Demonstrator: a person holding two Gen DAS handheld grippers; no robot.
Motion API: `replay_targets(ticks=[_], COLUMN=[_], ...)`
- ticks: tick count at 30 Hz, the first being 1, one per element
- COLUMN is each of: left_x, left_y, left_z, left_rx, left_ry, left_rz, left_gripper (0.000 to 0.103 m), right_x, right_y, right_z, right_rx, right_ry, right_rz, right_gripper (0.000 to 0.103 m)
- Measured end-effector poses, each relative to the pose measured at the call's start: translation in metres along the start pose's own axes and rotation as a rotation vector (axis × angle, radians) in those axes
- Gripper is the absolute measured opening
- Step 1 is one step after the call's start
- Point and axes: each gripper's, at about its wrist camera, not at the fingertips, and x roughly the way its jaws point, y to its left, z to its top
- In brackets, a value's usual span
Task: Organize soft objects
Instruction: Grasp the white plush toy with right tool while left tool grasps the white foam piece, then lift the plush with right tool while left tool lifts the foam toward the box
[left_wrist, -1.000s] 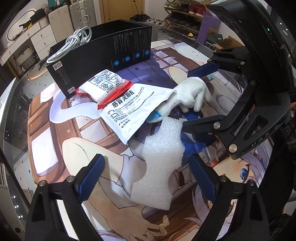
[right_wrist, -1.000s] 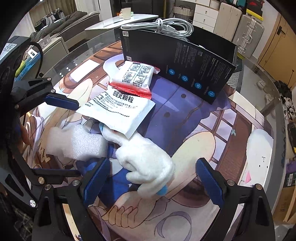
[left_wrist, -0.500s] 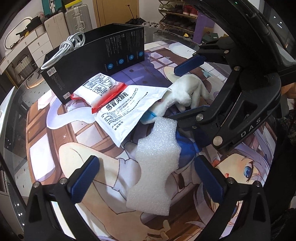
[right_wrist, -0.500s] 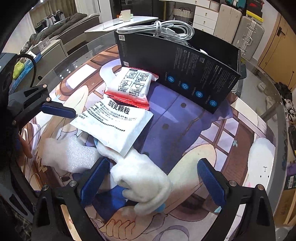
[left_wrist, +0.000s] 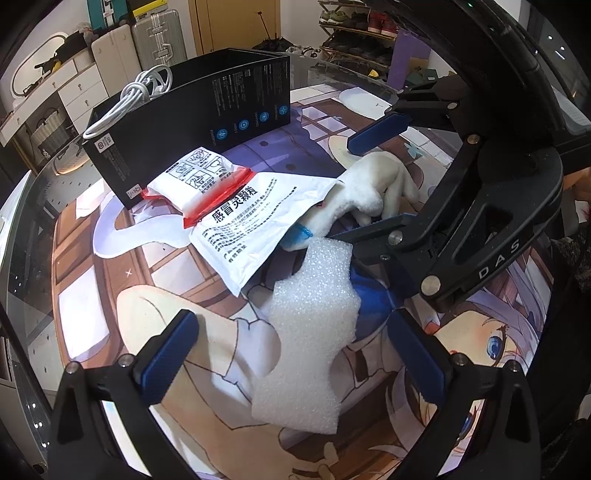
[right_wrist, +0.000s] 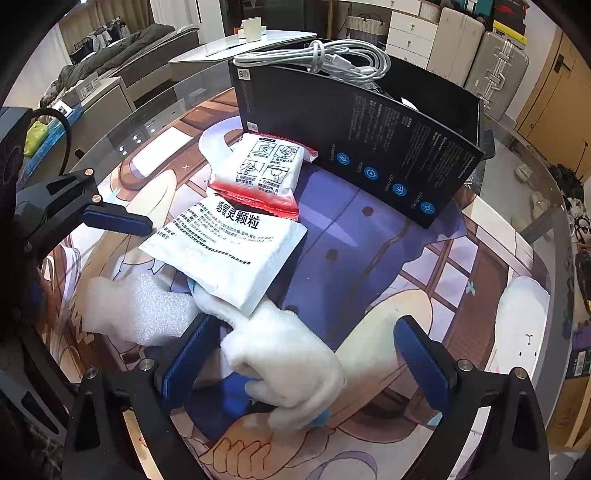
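A white plush toy (right_wrist: 284, 354) lies on the printed mat between the open jaws of my right gripper (right_wrist: 306, 362); it also shows in the left wrist view (left_wrist: 369, 192). A white foam piece (left_wrist: 310, 332) lies between the open jaws of my left gripper (left_wrist: 291, 354), and shows in the right wrist view (right_wrist: 136, 310). A white sachet with black print (left_wrist: 255, 221) (right_wrist: 225, 247) overlaps the plush. A red-edged white packet (left_wrist: 203, 177) (right_wrist: 266, 173) lies behind it.
An open black box (left_wrist: 192, 122) (right_wrist: 362, 147) stands at the back with a coiled white cable (right_wrist: 332, 59) on top. The printed mat (left_wrist: 129, 295) covers a round glass table. Furniture and suitcases stand beyond.
Both grippers have drawn slightly nearer their objects; the right gripper's jaws now straddle the plush more closely. The objects have not moved.
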Motion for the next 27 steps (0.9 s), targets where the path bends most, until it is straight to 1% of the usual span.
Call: replay_targets(ticks=[2,3,4,6,7,9,10,12,13,14,16,20,22,24,27], left_x=[0.000,-0.001,-0.003,-0.006,-0.007,-0.009,-0.011,-0.013,-0.014,-0.014,-0.015,-0.015,-0.015,-0.016,-0.020], left_y=[0.000,-0.001,-0.001,-0.001,-0.001,0.002,0.004,0.010,0.013,0.016,0.020,0.019,0.021,0.024,0.031], left_z=[0.000,0.000,0.000,0.001,0.001,0.003,0.003,0.004,0.004,0.005,0.005,0.004,0.005,0.005,0.005], left_rx=[0.003,0.009,0.016,0.022,0.024,0.019,0.013,-0.005,-0.015,-0.027,-0.042,-0.038,-0.047,-0.058,-0.077], left_ry=[0.000,-0.001,-0.003,-0.007,-0.007,-0.008,-0.010,-0.014,-0.013,-0.012,-0.011,-0.009,-0.006,-0.006,-0.019], left_rz=[-0.004,-0.008,-0.012,-0.017,-0.018,-0.019,-0.017,-0.013,-0.013,-0.023,-0.039,-0.036,-0.044,-0.037,-0.036], left_gripper=[0.101,0.097,0.095,0.086,0.083,0.067,0.062,0.043,0.040,0.037,0.037,0.037,0.037,0.037,0.036], right_x=[-0.005,-0.007,-0.009,-0.010,-0.011,-0.011,-0.012,-0.012,-0.011,-0.011,-0.012,-0.018,-0.023,-0.027,-0.034], right_y=[0.005,0.008,0.008,0.007,0.007,0.006,0.005,0.004,0.004,0.003,0.001,-0.009,-0.015,-0.024,-0.035], right_z=[0.000,0.002,0.003,0.003,0.003,0.003,0.004,0.004,0.004,0.003,0.002,-0.002,-0.004,-0.007,-0.011], right_rx=[-0.013,-0.015,-0.011,-0.005,-0.004,0.003,0.006,0.015,0.019,0.026,0.032,0.064,0.086,0.113,0.150], right_ry=[-0.013,-0.021,-0.023,-0.019,-0.019,-0.017,-0.015,-0.011,-0.010,-0.009,-0.008,-0.015,-0.022,-0.027,-0.035], right_rz=[0.009,0.010,0.004,0.002,0.004,0.006,0.006,0.006,0.006,0.008,0.005,0.003,-0.007,-0.017,-0.031], right_gripper=[0.075,0.057,0.046,0.043,0.040,0.039,0.038,0.038,0.038,0.038,0.037,0.037,0.037,0.037,0.037])
